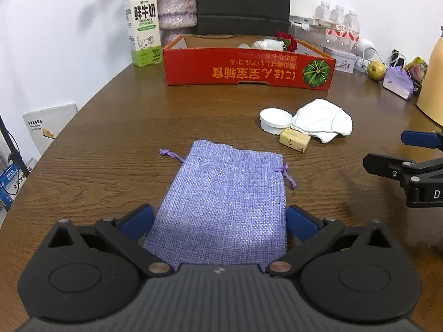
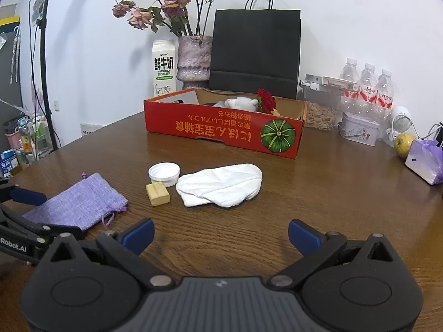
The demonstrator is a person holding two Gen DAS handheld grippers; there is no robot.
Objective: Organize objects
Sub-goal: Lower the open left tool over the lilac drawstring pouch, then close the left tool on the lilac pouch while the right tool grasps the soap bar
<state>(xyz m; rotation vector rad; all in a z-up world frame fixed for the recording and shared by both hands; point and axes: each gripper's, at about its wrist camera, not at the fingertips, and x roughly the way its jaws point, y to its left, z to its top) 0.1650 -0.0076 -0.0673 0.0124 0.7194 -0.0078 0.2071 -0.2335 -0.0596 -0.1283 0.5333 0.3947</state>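
A purple drawstring pouch (image 1: 221, 199) lies flat on the wooden table (image 1: 116, 127). My left gripper (image 1: 220, 220) is open, its blue fingers either side of the pouch's near end, apart from it. The pouch also shows in the right wrist view (image 2: 77, 204). My right gripper (image 2: 221, 233) is open and empty above bare table. Ahead of it lie a white cloth (image 2: 221, 184), a white cap (image 2: 164, 173) and a yellow block (image 2: 157, 193). A red cardboard box (image 2: 224, 130) at the back holds a white item and a red flower (image 2: 266, 101).
Along the back stand a milk carton (image 2: 164, 67), a vase of dried roses (image 2: 193, 58), a black paper bag (image 2: 254, 52), water bottles (image 2: 366, 88) and a tin (image 2: 358, 131). A yellow fruit (image 2: 402, 144) and purple packet (image 2: 425, 163) sit right.
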